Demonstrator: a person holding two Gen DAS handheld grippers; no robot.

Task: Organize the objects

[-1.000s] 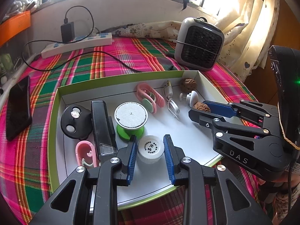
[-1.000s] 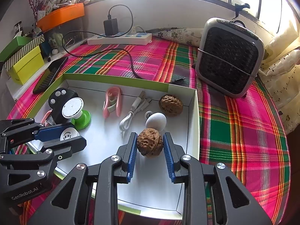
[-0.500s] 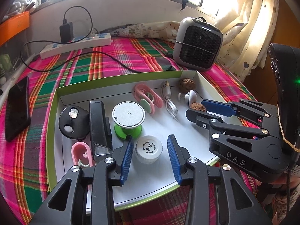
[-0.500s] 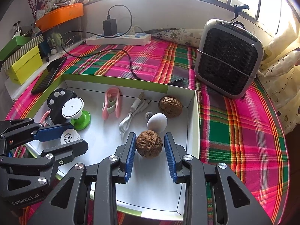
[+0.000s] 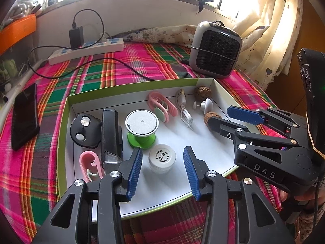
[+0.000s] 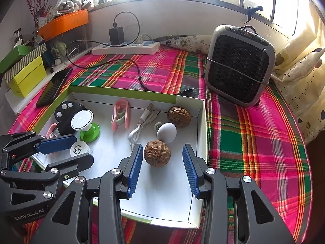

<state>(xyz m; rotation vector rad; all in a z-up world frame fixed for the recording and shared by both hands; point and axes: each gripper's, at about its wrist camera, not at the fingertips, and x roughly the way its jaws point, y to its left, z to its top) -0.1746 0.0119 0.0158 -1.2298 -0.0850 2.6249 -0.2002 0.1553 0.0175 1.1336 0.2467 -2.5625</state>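
Bare tray floor (image 6: 162,193) lies open; tray wall (image 6: 202,134) blocks the right.

Both rigs are matte black plastic with ribbed blue pads and silver screw heads. The left hand-held gripper (image 6: 61,152) reads "GenRobot.AI", the right hand-held gripper (image 5: 229,118) "DAS", plus maybe a cable trailing behind it.

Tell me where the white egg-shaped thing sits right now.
In the right wrist view, the white egg-shaped thing lies in the box, near its right wall, between the two walnuts.
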